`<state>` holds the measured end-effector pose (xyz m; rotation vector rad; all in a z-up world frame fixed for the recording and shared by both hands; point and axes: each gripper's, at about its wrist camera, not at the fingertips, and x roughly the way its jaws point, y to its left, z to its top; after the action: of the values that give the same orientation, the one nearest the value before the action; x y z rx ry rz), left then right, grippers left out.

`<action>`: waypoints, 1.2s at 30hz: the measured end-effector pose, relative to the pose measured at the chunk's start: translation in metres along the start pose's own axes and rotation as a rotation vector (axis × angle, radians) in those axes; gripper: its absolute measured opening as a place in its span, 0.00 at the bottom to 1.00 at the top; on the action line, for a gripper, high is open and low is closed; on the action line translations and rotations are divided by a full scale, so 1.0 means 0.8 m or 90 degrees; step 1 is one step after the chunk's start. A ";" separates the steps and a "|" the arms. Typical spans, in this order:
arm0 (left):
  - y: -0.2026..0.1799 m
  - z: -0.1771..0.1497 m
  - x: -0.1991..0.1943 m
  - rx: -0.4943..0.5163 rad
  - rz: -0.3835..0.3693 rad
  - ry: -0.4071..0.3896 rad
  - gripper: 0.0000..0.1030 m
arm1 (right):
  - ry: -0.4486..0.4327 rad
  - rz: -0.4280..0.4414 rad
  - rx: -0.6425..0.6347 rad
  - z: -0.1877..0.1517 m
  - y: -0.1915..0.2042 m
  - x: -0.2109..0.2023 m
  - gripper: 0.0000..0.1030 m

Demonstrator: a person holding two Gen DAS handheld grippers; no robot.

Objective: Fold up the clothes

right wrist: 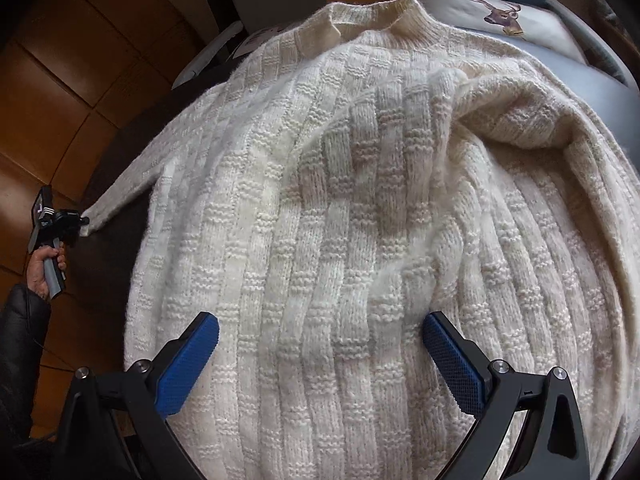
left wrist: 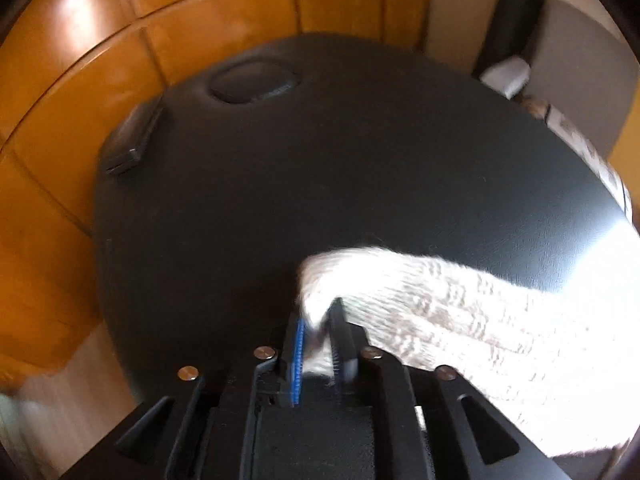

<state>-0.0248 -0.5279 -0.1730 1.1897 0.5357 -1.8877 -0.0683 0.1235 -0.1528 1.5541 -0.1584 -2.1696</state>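
Observation:
A cream knitted sweater (right wrist: 340, 208) lies spread on a dark round table (left wrist: 280, 200), collar at the far end. Its right sleeve is folded over the body. My left gripper (left wrist: 318, 320) is shut on the cuff of the left sleeve (left wrist: 420, 300), which stretches out to the right toward the body. In the right wrist view the left gripper (right wrist: 82, 224) shows at the far left, at the sleeve end (right wrist: 120, 200). My right gripper (right wrist: 320, 332) is open and empty, its blue pads (right wrist: 188, 364) wide apart above the sweater's lower body.
A dark flat box (left wrist: 128, 140) and a dark rounded object (left wrist: 252, 80) lie at the table's far left edge. The floor is orange wood panels (left wrist: 80, 60). A cushion with a deer picture (right wrist: 504, 16) lies beyond the collar. A white folded item (left wrist: 506, 74) lies at the far right.

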 end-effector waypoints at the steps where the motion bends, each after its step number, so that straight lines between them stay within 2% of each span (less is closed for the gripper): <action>1: 0.007 0.002 -0.006 -0.021 0.002 0.003 0.15 | 0.001 0.005 0.003 0.001 -0.003 0.000 1.00; 4: 0.026 0.004 -0.046 -0.082 -0.007 -0.030 0.15 | -0.007 0.030 0.019 0.005 -0.015 -0.008 1.00; 6: 0.025 -0.007 -0.085 -0.092 -0.056 -0.059 0.14 | -0.033 0.064 0.030 0.006 -0.020 -0.026 1.00; 9: -0.021 -0.055 -0.150 -0.023 -0.237 -0.073 0.14 | -0.065 0.131 0.030 0.007 -0.032 -0.055 1.00; 11: -0.081 -0.113 -0.189 0.077 -0.374 -0.044 0.14 | -0.071 0.150 0.023 0.006 -0.041 -0.067 1.00; 15: -0.196 -0.243 -0.228 0.266 -0.500 0.042 0.14 | -0.044 0.076 0.032 -0.001 -0.070 -0.057 1.00; 18: -0.260 -0.326 -0.236 0.375 -0.501 0.091 0.14 | -0.003 0.059 0.074 -0.017 -0.107 -0.047 1.00; 19: -0.276 -0.349 -0.235 0.410 -0.478 0.101 0.14 | -0.002 0.060 0.075 -0.024 -0.116 -0.047 1.00; 21: -0.290 -0.370 -0.229 0.466 -0.416 0.081 0.14 | -0.010 0.057 0.058 -0.046 -0.120 -0.055 1.00; 22: -0.294 -0.376 -0.233 0.496 -0.403 0.042 0.14 | -0.007 0.040 0.047 -0.058 -0.118 -0.059 1.00; 24: -0.300 -0.373 -0.236 0.514 -0.373 0.029 0.14 | -0.007 -0.001 0.012 -0.078 -0.111 -0.062 1.00; 26: -0.305 -0.357 -0.236 0.519 -0.361 0.037 0.14 | -0.017 -0.035 -0.014 -0.093 -0.103 -0.064 1.00; 28: -0.302 -0.350 -0.246 0.519 -0.379 0.028 0.14 | -0.018 -0.055 -0.030 -0.097 -0.097 -0.064 1.00; 31: -0.297 -0.339 -0.263 0.520 -0.407 0.015 0.14 | -0.013 -0.033 -0.027 -0.081 -0.093 -0.075 1.00; 34: -0.299 -0.324 -0.267 0.505 -0.422 0.007 0.15 | -0.068 0.003 -0.045 -0.042 -0.087 -0.105 1.00; 35: -0.295 -0.318 -0.258 0.508 -0.420 0.006 0.15 | -0.085 0.016 -0.048 -0.021 -0.086 -0.111 1.00; 36: -0.313 -0.319 -0.239 0.512 -0.412 0.002 0.15 | -0.104 0.026 -0.050 0.001 -0.084 -0.115 1.00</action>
<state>-0.0517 -0.1247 -0.1395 1.6448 0.1436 -2.8060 -0.0663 0.2228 -0.0963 1.3195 -0.1537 -2.2420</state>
